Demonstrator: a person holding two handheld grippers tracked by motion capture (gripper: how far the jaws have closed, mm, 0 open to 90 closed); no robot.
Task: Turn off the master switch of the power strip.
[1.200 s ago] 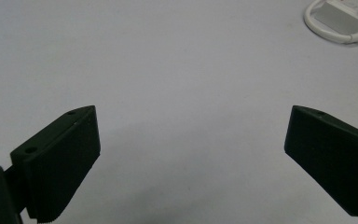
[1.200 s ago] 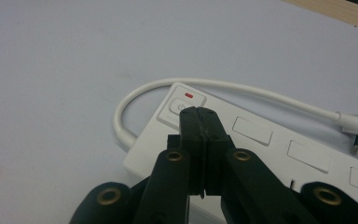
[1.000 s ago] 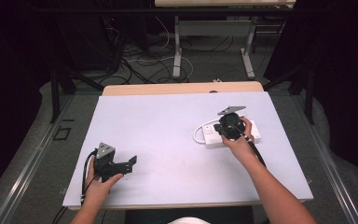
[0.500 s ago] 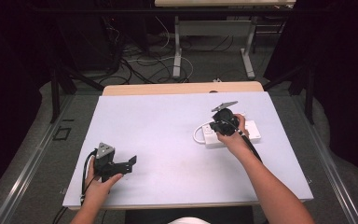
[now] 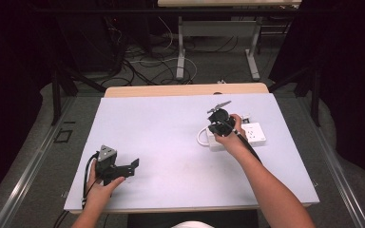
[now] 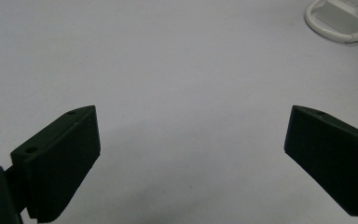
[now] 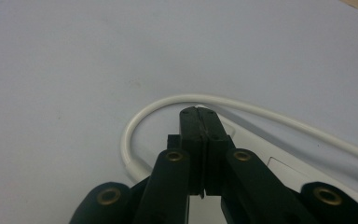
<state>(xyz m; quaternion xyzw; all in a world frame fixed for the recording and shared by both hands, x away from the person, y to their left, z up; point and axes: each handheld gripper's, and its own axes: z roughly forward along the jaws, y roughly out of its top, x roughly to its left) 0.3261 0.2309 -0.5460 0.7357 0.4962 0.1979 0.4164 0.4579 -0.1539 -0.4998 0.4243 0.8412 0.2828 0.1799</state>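
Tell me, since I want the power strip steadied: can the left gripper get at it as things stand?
Probably yes: bare table lies between the open left gripper and the power strip, though the right gripper sits over its near end.

A pale grey tabletop with a light wood strip along its far edge filled the middle of the high view. Beyond it, on the grey floor, lay a tangle of black and white cables beside the white legs of a second table. Dark curtains closed the right and left sides. A metal rail ran along the floor on the left.
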